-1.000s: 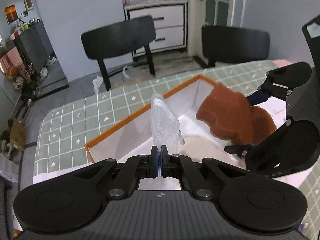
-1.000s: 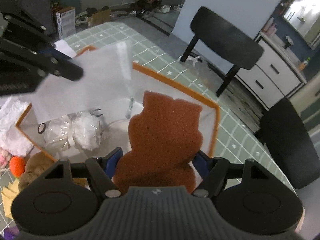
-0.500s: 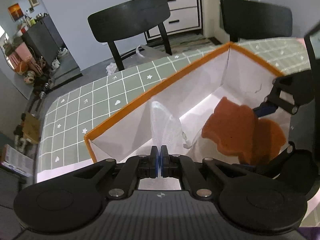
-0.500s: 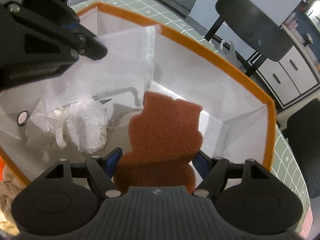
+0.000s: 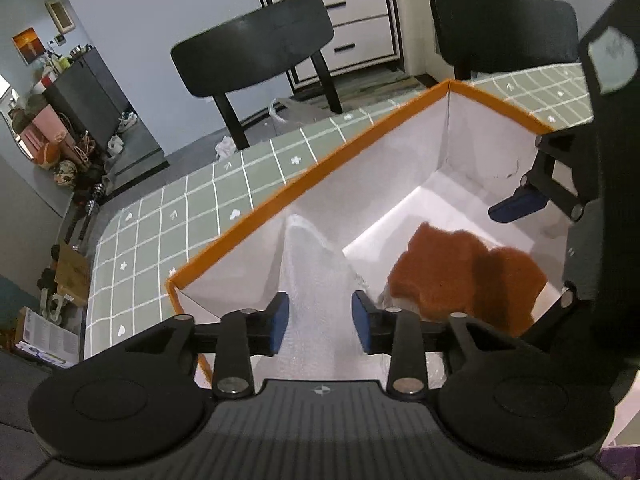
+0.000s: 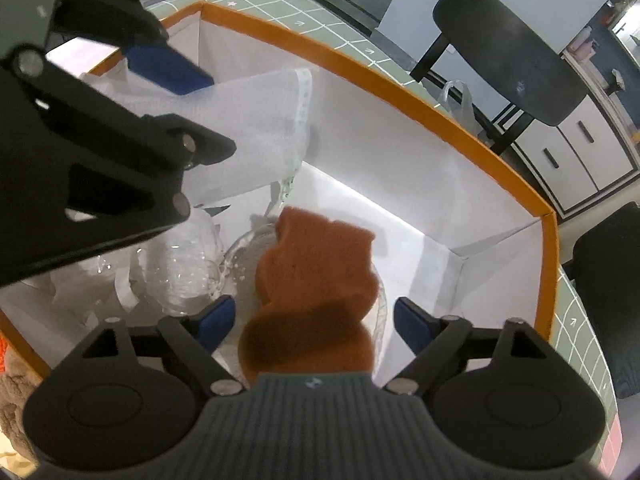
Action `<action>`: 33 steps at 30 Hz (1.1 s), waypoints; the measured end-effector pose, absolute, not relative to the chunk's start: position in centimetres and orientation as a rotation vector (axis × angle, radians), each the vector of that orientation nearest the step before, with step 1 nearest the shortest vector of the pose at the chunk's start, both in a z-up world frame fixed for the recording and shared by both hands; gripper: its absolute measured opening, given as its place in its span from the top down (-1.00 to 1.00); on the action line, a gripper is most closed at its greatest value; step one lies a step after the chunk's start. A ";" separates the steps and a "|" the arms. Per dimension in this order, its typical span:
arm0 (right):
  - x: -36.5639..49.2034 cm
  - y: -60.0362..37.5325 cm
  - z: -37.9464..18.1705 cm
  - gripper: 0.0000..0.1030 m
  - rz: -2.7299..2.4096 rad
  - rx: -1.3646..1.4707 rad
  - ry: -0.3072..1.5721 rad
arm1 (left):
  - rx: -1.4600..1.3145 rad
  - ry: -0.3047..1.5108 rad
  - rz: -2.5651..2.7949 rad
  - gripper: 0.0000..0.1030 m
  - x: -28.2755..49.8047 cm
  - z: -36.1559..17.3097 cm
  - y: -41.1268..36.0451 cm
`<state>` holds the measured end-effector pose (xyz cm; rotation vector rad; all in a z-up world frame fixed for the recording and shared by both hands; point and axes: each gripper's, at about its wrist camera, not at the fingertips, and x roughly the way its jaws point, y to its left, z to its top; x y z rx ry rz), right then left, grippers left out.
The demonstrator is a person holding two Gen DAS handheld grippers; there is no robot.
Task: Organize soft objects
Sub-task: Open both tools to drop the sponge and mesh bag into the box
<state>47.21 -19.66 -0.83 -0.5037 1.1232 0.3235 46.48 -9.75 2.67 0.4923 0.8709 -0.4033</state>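
Both grippers are inside a white box with an orange rim (image 5: 280,196) (image 6: 440,120). My left gripper (image 5: 320,320) is open; a white mesh cloth (image 5: 316,280) (image 6: 248,120) stands loose between its blue pads. My right gripper (image 6: 316,324) is open; a bear-shaped brown sponge (image 6: 316,280) (image 5: 464,284) lies released between its fingers on the box floor. The left gripper shows in the right wrist view at upper left (image 6: 192,116).
Crumpled clear plastic packaging (image 6: 180,268) lies on the box floor at left. The box stands on a green checked tablecloth (image 5: 160,240). Two black chairs (image 5: 256,56) (image 5: 504,36) stand beyond the table. A tan soft item (image 6: 12,384) lies outside the box.
Both grippers have opened inside the box. The left has let go of the white mesh cloth and the right has let go of the brown sponge, which has dropped lower.
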 end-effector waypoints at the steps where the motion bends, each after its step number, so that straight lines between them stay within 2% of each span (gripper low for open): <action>1: 47.1 -19.6 -0.7 -0.67 0.320 -0.506 1.121 | 0.488 0.865 -0.403 0.10 46.3 3.0 -9.6; 3: 46.9 -19.6 -0.5 -0.68 0.317 -0.509 1.119 | 0.483 0.858 -0.405 0.05 46.0 3.5 -9.5; 33: 37.1 -16.9 10.2 -0.68 0.273 -0.605 1.001 | 0.497 0.765 -0.404 0.01 37.8 11.0 -6.1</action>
